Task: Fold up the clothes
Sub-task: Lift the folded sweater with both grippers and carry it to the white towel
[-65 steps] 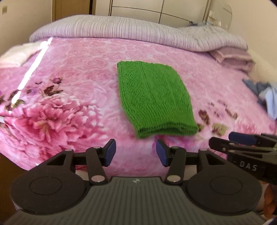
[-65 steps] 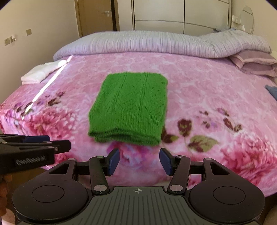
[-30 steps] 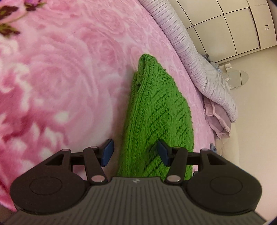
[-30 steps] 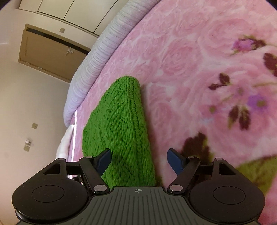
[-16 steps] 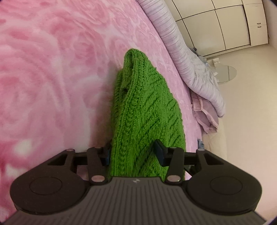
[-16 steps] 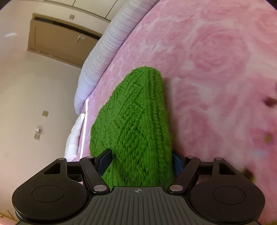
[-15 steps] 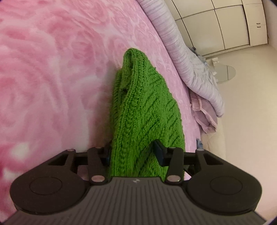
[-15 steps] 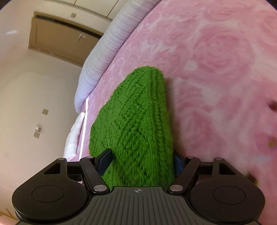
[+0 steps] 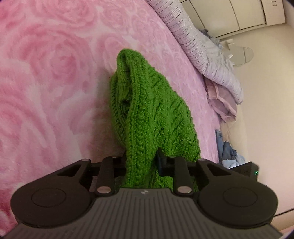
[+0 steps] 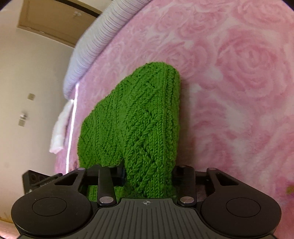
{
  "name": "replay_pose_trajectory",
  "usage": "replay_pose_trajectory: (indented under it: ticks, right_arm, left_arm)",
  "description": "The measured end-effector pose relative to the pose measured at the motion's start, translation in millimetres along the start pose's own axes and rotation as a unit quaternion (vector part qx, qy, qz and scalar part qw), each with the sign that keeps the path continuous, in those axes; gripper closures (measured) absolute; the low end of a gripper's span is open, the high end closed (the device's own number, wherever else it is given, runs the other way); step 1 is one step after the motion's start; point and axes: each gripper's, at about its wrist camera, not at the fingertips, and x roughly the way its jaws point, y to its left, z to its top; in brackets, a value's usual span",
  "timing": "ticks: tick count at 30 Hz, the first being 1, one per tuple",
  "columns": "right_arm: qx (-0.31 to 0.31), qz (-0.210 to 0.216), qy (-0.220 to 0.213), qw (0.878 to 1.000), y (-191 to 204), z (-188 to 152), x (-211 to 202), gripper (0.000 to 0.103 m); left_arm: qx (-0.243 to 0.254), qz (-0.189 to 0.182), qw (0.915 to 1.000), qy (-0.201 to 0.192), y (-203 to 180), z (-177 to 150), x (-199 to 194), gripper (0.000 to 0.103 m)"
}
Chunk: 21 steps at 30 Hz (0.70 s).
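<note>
A folded green knit sweater (image 9: 147, 110) lies on the pink rose-patterned bedspread (image 9: 46, 73). My left gripper (image 9: 140, 163) is shut on the sweater's near left edge, and the knit bunches up between its fingers. In the right wrist view the same green sweater (image 10: 139, 117) rises from the bedspread (image 10: 238, 92), and my right gripper (image 10: 148, 174) is shut on its near right edge. The gripped edge is raised off the bed, while the far end still rests on it. The pads of both grippers are mostly hidden by the knit.
A lilac striped quilt (image 9: 193, 40) runs along the bed's head, with folded lilac cloth (image 9: 222, 103) and blue clothes (image 9: 227, 150) beyond the sweater. White folded cloth (image 10: 60, 128) lies at the bed's left edge. A wooden door (image 10: 60, 20) and wardrobe fronts (image 9: 248, 12) stand behind.
Both grippers have closed on the near edge of the green sweater and lifted it slightly. The knit now bunches higher between the fingers than half a second ago.
</note>
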Motion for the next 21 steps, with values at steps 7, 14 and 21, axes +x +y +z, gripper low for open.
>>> replay_pose_trajectory:
  ticks: [7, 14, 21]
  right_arm:
    - [0.022, 0.03, 0.02, 0.999, 79, 31, -30, 0.069]
    - [-0.027, 0.101, 0.024, 0.994, 187, 61, -42, 0.069]
    - [-0.067, 0.12, 0.021, 0.99, 275, 45, -8, 0.069]
  left_arm:
    - [-0.035, 0.012, 0.9982, -0.047, -55, 36, -92, 0.086]
    - [-0.017, 0.032, 0.991, -0.129, -113, 67, -206, 0.086]
    - [-0.017, 0.027, 0.9862, -0.162, -82, 95, -286, 0.086]
